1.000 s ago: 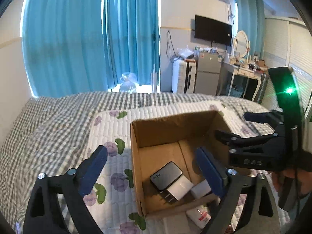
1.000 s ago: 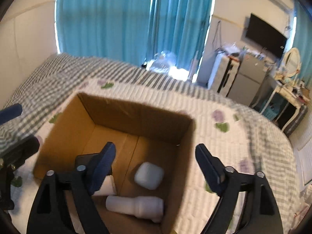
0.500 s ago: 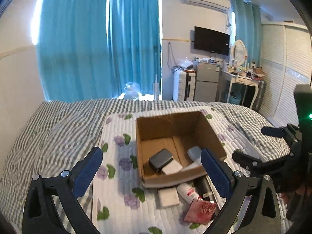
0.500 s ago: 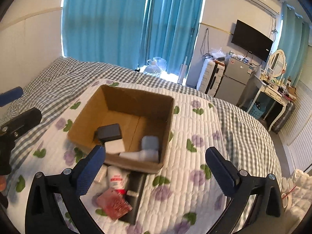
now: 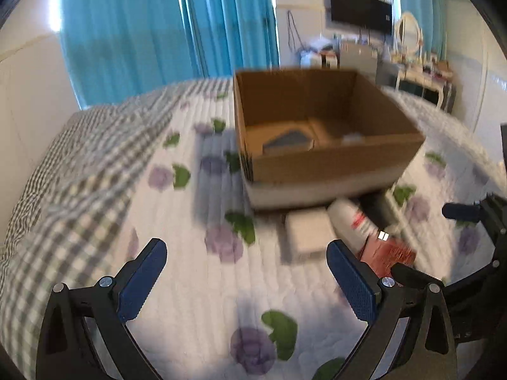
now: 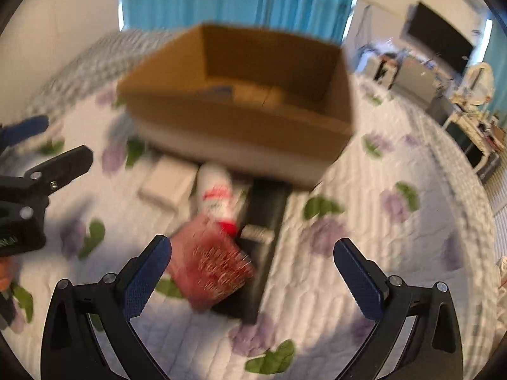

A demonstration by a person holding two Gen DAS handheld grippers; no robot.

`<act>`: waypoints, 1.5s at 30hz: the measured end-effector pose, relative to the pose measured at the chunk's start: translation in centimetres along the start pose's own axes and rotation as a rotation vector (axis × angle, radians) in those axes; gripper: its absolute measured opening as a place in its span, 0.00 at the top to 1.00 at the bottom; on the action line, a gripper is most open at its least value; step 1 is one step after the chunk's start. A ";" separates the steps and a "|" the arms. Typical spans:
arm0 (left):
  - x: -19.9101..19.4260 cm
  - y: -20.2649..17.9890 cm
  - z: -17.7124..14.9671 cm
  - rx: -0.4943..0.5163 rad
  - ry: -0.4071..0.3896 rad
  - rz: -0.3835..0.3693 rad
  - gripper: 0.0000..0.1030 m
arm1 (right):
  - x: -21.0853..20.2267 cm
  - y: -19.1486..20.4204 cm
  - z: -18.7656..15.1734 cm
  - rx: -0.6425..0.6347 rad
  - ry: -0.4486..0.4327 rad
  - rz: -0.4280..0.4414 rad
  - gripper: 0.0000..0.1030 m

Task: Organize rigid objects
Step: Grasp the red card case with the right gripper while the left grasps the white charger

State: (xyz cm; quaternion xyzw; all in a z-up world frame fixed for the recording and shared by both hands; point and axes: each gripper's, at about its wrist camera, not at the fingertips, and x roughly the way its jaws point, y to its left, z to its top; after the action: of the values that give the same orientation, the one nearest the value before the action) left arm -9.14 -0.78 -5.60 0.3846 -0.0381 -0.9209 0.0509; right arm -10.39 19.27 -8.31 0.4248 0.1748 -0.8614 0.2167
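A brown cardboard box (image 5: 326, 145) sits open on a bed with a soft white quilt (image 5: 196, 272). The quilt has puffy lines and purple flowers with green leaves. Inside the box lies a flat dark thing (image 5: 286, 141), too blurry to name.

Just in front of the box lie four hard things, close together. There is a flat white square box (image 6: 169, 183), a round white bottle with red marks (image 6: 215, 196), a long black box (image 6: 263, 237) and a red square pack (image 6: 210, 269) with a speckled top. The red pack leans on the black box.

The left gripper (image 5: 247, 280) hangs low over the quilt. Its blue ridged fingers (image 5: 142, 280) are wide apart and hold nothing. The right gripper (image 6: 253, 275) hangs over the red pack and black box. Its fingers (image 6: 358, 280) are wide apart too and hold nothing.
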 end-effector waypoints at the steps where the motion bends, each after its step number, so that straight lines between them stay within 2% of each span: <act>1: 0.2 0.0 -0.2 0.002 0.012 -0.001 0.00 | 0.4 0.3 -0.2 -0.011 0.014 0.014 0.00; 7: 0.3 0.4 -0.6 -0.026 0.026 0.005 0.00 | 2.2 1.4 -1.1 -0.036 0.055 0.054 0.01; 8: 0.4 0.5 -0.7 -0.033 0.030 0.007 0.00 | 2.5 1.3 -1.2 -0.026 0.062 0.061 0.07; 9: 0.5 0.6 -0.7 -0.039 0.034 0.007 0.00 | 3.0 1.0 -1.3 -0.013 0.076 0.059 0.18; 11: 0.6 0.9 -0.8 -0.056 0.042 0.006 0.00 | 3.8 0.6 -1.5 0.003 0.108 0.056 0.24; 12: 0.6 1.0 -0.9 -0.066 0.045 0.007 0.00 | 4.1 0.2 -1.7 0.031 0.116 0.088 0.25; 13: 0.5 1.2 -1.0 -0.074 0.047 0.008 0.00 | 4.1 0.1 -1.8 0.043 0.115 0.091 0.26; 14: 0.5 1.3 -1.2 -0.081 0.050 0.009 0.00 | 3.9 0.1 -1.9 0.039 0.108 0.088 0.33; 15: 0.4 1.4 -1.4 -0.091 0.053 0.010 0.00 | 3.4 0.3 -2.0 0.025 0.096 0.085 0.47; 18: 0.1 1.7 -2.1 -0.115 0.062 0.011 0.00 | 1.9 0.7 -2.3 0.003 0.070 0.091 0.66; 21: 0.1 1.8 -2.7 -0.127 0.065 0.020 0.00 | 0.2 0.6 -2.6 -0.009 0.028 0.110 0.75; 25: 0.2 1.8 -2.6 -0.127 0.069 0.026 0.00 | -2.0 1.3 -2.6 -0.031 -0.042 0.224 0.81; 27: 0.3 1.8 -2.6 -0.126 0.072 0.029 0.00 | -1.6 2.8 -2.1 -0.077 -0.026 0.242 0.81; 30: 0.3 1.7 -2.6 -0.119 0.073 0.035 0.00 | 1.3 4.5 -2.1 -0.124 0.048 0.232 0.81; 32: 0.3 1.7 -2.6 -0.120 0.073 0.035 0.00 | 2.7 5.2 -2.1 -0.134 0.076 0.225 0.85; 34: 0.4 1.6 -2.6 -0.120 0.076 0.035 0.00 | 2.3 5.1 -1.9 -0.128 0.060 0.217 0.91; 38: 0.7 0.9 -1.7 -0.091 0.102 0.012 0.00 | -0.5 3.9 -1.6 -0.097 -0.025 0.190 0.91; 42: 0.5 -1.2 -0.3 -0.045 0.112 -0.036 0.00 | -1.8 0.8 0.1 0.024 -0.095 0.128 0.91; 45: 1.9 -3.1 0.6 -0.026 0.146 -0.018 0.00 | -1.3 -1.4 1.0 0.125 -0.107 0.084 0.91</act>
State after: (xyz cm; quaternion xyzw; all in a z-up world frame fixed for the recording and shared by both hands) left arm -11.09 2.12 -6.83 0.4504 -0.0189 -0.8912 0.0503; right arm -11.02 20.26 -6.51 0.3977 0.0912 -0.8823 0.2346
